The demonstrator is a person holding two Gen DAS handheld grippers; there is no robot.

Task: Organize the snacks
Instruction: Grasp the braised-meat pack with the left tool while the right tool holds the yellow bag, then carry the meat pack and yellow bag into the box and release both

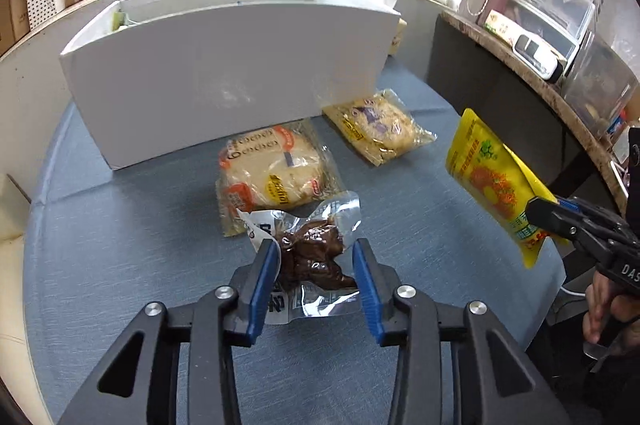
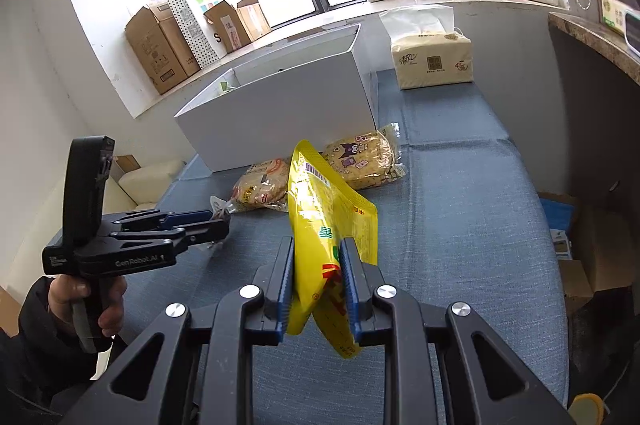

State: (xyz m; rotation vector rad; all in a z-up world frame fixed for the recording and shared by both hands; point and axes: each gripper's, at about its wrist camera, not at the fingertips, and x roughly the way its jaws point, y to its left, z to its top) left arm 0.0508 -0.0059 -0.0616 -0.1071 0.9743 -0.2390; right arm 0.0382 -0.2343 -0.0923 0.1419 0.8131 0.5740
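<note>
**Both packets in my grip, white box straight ahead**

My left gripper [image 1: 316, 265] has its blue pads pressed in on the vacuum-sealed packet of dark braised meat [image 1: 312, 257], pinching it at the bulge; its silvery-clear edge pokes out past my fingertips towards the white box [image 1: 224, 73]. The packet's long axis runs roughly along my fingers, pointing at the box. Whether it has fully cleared the blue tablecloth [image 1: 120, 265] I cannot tell for sure, though it looks lifted.

My right gripper [image 2: 316, 285] is clamped on the lower end of the yellow snack pouch [image 2: 328, 209], which stands up on edge between the pads, its long axis rising forward and away from me, towards the box.

Measured from the box: the round bread in the orange-printed wrapper [image 1: 272, 173] lies just in front of its near wall, and the cartoon-printed pastry packet [image 1: 376, 129] sits at the near right corner, almost touching. My left gripper is just behind the bread, so it is the nearer of my two; the right one hangs off to the box's right and farther back.

The near wall stands tall, so I judge either packet must rise above its rim before going forward. The air above the box looks free. A pack of tissues [image 2: 432, 61] stands beyond the box's right end, well clear of my path.
</note>
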